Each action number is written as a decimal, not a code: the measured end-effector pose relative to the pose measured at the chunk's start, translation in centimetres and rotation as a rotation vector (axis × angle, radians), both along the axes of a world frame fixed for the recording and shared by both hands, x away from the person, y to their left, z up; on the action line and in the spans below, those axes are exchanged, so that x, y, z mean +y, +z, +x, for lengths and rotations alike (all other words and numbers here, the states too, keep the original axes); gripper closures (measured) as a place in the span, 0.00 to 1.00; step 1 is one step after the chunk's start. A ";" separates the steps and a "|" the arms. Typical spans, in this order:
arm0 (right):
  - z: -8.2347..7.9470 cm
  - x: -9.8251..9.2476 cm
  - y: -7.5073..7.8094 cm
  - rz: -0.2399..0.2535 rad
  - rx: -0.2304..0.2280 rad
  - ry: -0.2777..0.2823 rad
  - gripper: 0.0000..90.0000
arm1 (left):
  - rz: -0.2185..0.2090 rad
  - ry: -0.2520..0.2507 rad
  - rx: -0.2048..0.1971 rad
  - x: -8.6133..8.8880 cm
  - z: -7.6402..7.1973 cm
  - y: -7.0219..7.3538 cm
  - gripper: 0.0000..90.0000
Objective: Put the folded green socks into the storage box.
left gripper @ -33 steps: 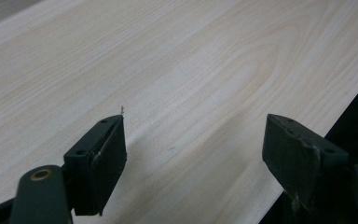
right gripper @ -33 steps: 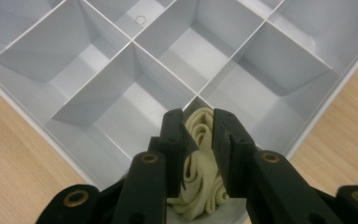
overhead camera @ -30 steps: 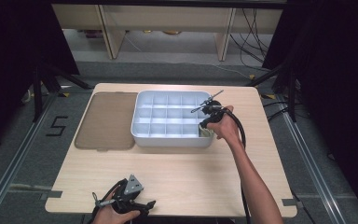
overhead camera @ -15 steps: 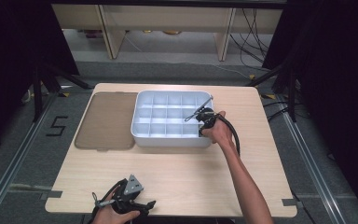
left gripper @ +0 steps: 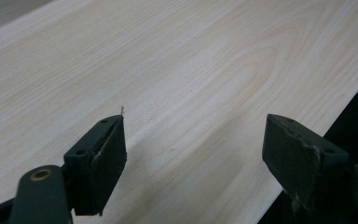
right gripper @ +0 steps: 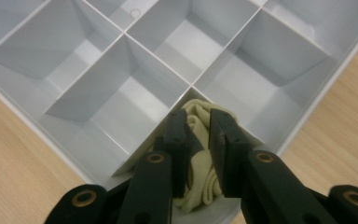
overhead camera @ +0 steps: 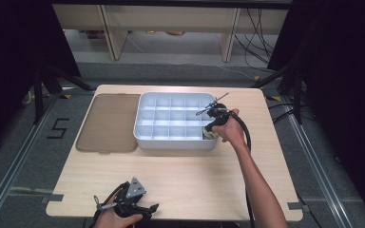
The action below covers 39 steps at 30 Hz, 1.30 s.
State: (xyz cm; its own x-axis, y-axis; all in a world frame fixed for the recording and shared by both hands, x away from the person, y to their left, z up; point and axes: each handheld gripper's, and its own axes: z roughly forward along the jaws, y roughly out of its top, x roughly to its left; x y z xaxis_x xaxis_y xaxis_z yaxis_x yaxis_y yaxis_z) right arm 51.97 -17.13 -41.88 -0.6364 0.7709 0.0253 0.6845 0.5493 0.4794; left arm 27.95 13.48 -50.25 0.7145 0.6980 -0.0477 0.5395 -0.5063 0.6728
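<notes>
Your left gripper rests at the near edge of the pale wooden table, towards its left corner; its black jaws stand wide apart over bare wood with nothing between them. The flat brown rectangular lid lies on the left part of the table, just beside the white plastic compartment tray, which sits towards the far edge. Your right gripper points down into the tray's near right corner compartment. Its jaws have just been opening a little; they stand narrow with the cream-coloured bundled cloth between them, and whether the pads press on it cannot be told. The cloth sits in that corner compartment.
</notes>
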 end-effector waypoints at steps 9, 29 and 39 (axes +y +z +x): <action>-1.6 -0.9 1.9 0.077 -0.071 -0.003 0.69 | -0.006 0.024 -0.002 0.0 -0.1 0.0 0.24; -6.1 -1.4 2.6 0.216 -0.124 0.020 0.45 | -0.001 -0.003 -0.019 0.2 0.3 -0.1 0.24; -8.3 -0.9 2.6 0.245 -0.147 0.059 0.38 | -0.025 0.007 -0.010 0.1 0.1 0.0 0.23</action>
State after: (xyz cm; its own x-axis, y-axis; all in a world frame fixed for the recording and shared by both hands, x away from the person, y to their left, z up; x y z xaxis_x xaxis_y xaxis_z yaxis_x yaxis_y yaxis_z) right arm 43.63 -17.99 -39.24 -0.6906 0.7148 0.1098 0.5679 0.4420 0.6944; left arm 28.03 13.62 -50.28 0.7101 0.7016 -0.0582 0.5361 -0.4853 0.6907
